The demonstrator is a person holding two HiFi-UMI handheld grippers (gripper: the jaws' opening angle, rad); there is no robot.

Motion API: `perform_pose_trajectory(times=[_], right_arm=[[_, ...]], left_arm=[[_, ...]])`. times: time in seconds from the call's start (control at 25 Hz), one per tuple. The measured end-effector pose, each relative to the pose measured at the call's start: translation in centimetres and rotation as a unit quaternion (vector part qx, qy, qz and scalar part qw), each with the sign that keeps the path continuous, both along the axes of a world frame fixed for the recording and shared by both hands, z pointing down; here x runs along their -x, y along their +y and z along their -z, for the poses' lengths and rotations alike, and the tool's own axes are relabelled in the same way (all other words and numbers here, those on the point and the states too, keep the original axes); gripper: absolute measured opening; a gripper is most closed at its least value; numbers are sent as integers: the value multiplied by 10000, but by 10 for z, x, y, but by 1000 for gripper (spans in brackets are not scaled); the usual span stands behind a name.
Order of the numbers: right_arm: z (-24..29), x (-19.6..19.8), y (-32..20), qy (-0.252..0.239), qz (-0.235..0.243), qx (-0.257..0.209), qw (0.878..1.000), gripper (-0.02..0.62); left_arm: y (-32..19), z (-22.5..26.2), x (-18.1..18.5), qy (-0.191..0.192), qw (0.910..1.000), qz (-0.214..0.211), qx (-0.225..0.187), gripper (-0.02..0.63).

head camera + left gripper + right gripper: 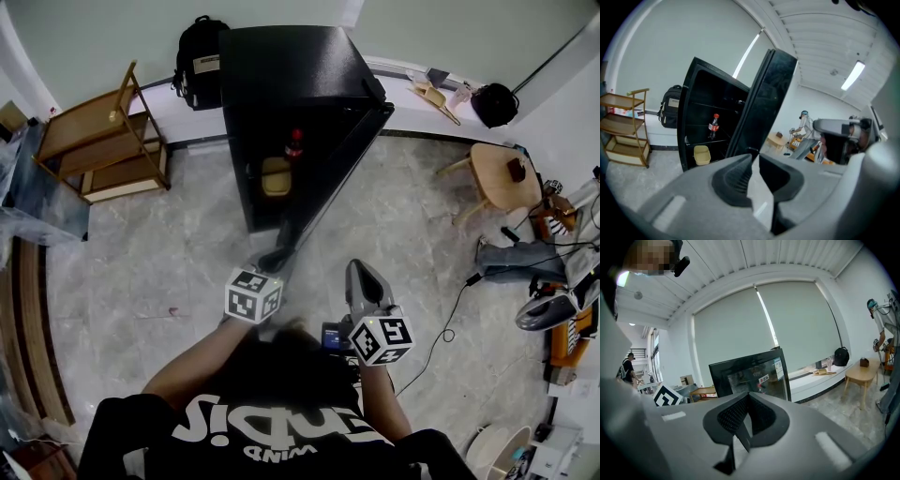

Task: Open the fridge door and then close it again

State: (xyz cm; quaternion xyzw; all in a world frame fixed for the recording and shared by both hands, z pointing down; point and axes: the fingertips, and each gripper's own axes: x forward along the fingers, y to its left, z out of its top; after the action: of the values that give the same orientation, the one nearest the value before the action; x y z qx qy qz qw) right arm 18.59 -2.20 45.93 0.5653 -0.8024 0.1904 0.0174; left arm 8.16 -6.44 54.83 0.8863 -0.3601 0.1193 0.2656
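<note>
Fridge (281, 84) (701, 93): black upright cabinet on pale marbled floor (169, 244), standing near the back wall, top centre of the head view. Door (342, 169) (766, 98) is open, hinged on the fridge's right side as the head view shows it, and its free edge angles out toward the person. From the right gripper view the door (754, 373) shows its outer face: black frame, glossy dark panel, a few small stickers.

Interior is dark with shelves. A cola bottle (294, 143) (713, 126) with a red cap stands upright on a shelf. A yellow tub (275, 176) (701, 154) sits below it, low in the cabinet.

Left gripper (274, 258) (755, 157): claw slightly spread, a slim gap with pale floor showing through. Tips sit right at the low end of the door's free edge. Whether they touch the door, can't tell.

Right gripper (361, 272) (749, 395): claw pressed together, nothing in it, held apart from the door and to the right of the left one, aimed at the door's outer face.

Around it:
- A black backpack (199, 61) (670, 112) leans at the wall just left of the fridge.
- A wooden shelf rack (103, 141) (626, 126) stands further left.
- A round wooden table (502, 173) (862, 371) stands well to the right.
</note>
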Motion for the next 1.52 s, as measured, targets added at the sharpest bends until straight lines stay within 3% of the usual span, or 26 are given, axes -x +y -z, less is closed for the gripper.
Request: perform_pose_trajectory(times=[1.04,1.52], right_arm=[[-1,6,-10,-36,51,4,10000,-3],[-1,14,-27,-34,139,-11,9999,-3]], left_arm=[[5,0,-5,26,10000,-70,3,44],[-15,-1,18,-23,9999,113,-53,52]])
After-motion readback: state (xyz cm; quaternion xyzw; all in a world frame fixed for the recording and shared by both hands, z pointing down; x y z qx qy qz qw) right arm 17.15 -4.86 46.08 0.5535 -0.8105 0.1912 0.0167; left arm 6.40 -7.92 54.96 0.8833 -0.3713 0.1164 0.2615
